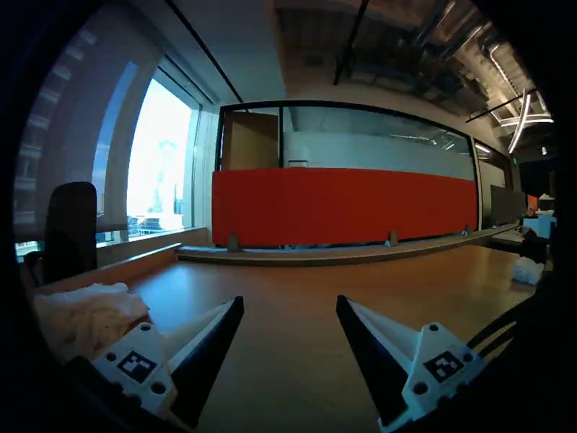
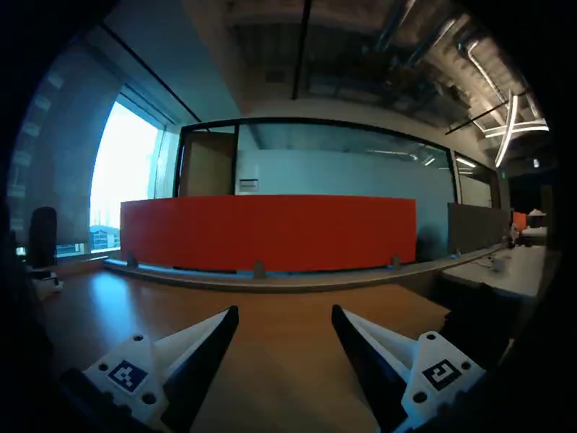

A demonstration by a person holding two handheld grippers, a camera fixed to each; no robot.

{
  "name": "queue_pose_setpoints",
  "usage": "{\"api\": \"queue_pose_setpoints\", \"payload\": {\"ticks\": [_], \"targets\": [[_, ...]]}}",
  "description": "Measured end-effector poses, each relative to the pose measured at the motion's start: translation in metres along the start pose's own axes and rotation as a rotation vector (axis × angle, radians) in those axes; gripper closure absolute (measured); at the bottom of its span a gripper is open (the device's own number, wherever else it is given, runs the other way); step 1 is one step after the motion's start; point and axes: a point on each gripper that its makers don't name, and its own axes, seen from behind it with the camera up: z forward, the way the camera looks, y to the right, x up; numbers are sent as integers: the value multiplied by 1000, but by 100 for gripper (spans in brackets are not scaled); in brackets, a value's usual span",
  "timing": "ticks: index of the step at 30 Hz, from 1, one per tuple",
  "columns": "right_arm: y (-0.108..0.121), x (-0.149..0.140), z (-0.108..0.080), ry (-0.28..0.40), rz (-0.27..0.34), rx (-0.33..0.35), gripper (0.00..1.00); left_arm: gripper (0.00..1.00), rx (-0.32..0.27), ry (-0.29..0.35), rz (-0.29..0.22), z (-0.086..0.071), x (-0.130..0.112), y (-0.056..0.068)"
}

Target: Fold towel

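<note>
while both tools hover low over it, the wooden table (image 1: 303, 281) takes up the lower half of the left gripper view and of the right gripper view, its wood bare between the fingers. along its far edge runs a long red partition (image 1: 339, 206), upright on small feet, with a glass wall (image 1: 375, 137) rising behind it. a bright window (image 1: 160, 173) takes the left side of the room, washed out by daylight. in front of it, at the table's left edge, stands a black chair (image 1: 70, 231). the towel (image 1: 86, 314) lies crumpled in a cream heap on the table in the left gripper view, just beside the outer side of that gripper's left finger and below the chair; whether it touches the finger i cannot tell. the left gripper (image 1: 288, 299) is spread wide, pinching nothing. the right gripper (image 2: 285, 309) is likewise spread, with plain wood beneath it. overhead, angled light strips (image 1: 521, 123) glow at the upper right. far off toward the table's right end sits a small white cloth (image 1: 528, 270).
</note>
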Motion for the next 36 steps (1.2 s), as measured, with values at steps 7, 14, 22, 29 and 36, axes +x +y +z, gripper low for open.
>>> {"api": "queue_pose_setpoints", "payload": {"ticks": [7, 14, 22, 29, 36], "targets": [[-6, -13, 2, 3, 6, 20, 0, 5, 0, 0, -1, 0, 0, 0], [-10, -23, 3, 0, 12, 34, 0, 5, 0, 0, 0, 0, 0, 0], [-8, -33, 4, -15, 10, 25, 0, 5, 0, 0, 0, 0, 0, 1], [0, -40, 5, -18, 10, 11, 0, 5, 0, 0, -1, 0, 0, 1], [0, -44, 3, -21, 15, 9, 0, 5, 0, 0, -1, 0, 0, 1]]}}
